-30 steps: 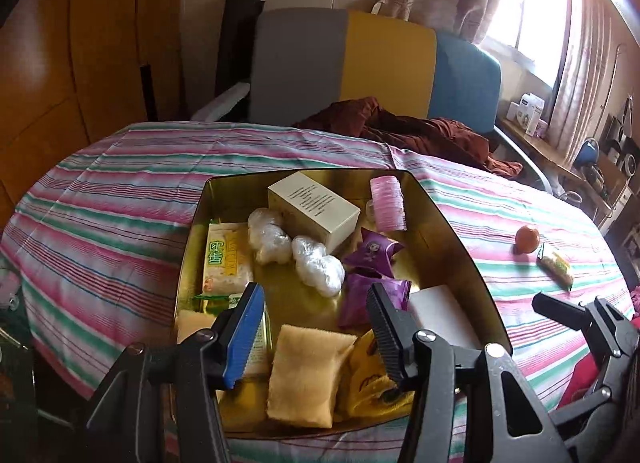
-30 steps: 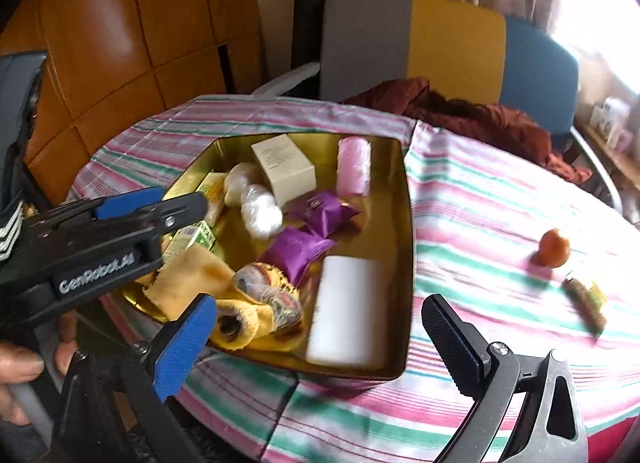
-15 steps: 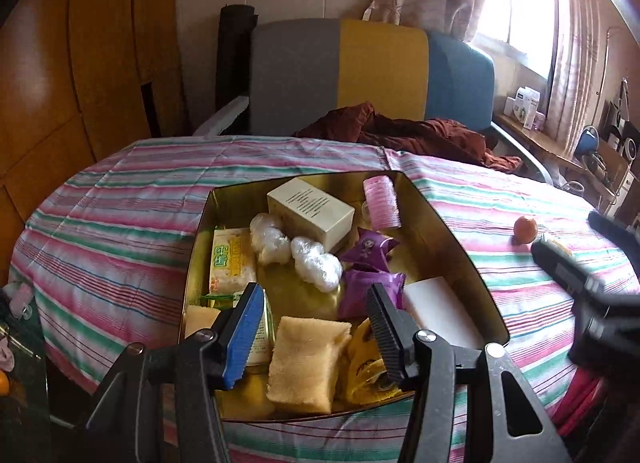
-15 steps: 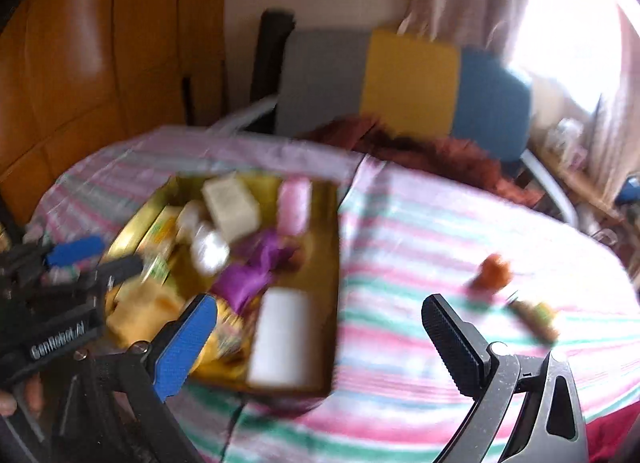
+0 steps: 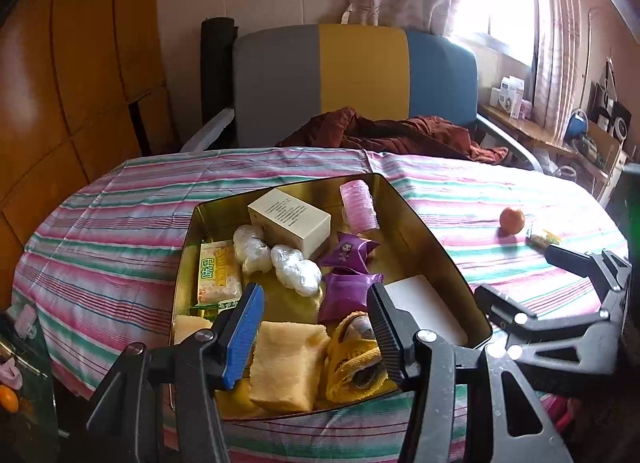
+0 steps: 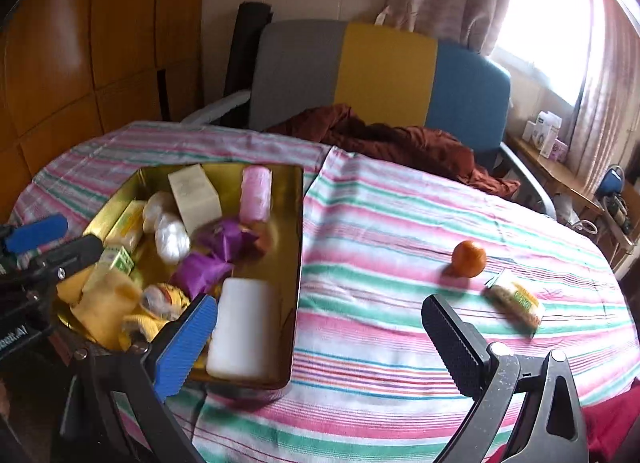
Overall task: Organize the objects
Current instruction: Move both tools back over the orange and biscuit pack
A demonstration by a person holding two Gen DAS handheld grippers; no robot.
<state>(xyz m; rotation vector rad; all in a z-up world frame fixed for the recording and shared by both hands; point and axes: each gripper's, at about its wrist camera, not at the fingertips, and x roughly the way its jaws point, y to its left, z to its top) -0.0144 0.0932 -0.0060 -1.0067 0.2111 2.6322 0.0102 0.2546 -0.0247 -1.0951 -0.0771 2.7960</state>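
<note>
My left tool (image 5: 316, 327) hangs over the near end of the gold tin (image 5: 436, 247), its jaws parted and gripping nothing. My right tool (image 6: 320, 335) is spread wide and likewise empty, over the striped cloth of the worktop (image 6: 380, 203) just right of the tin.

The tin is a shallow, shiny metal tray with angled walls. In it lie a cream card box (image 5: 290, 221) printed with small text, a ribbed pink roll (image 5: 359, 207) at the far right, two crinkly white wrapped lumps (image 5: 276, 259), two glossy purple sachets (image 5: 348, 275), a pale yellow packet (image 5: 218, 275) at the left, a flat white block (image 5: 420, 305) at the right, a nubbly yellow sponge-like pad (image 5: 288, 363) and a bunched yellow cloth (image 5: 356, 359) nearest me.

Out on the cloth, well right of the tin, sit a small round orange fruit (image 6: 469, 258) and, just beside it, a wrapped snack bar (image 6: 516, 302).
</note>
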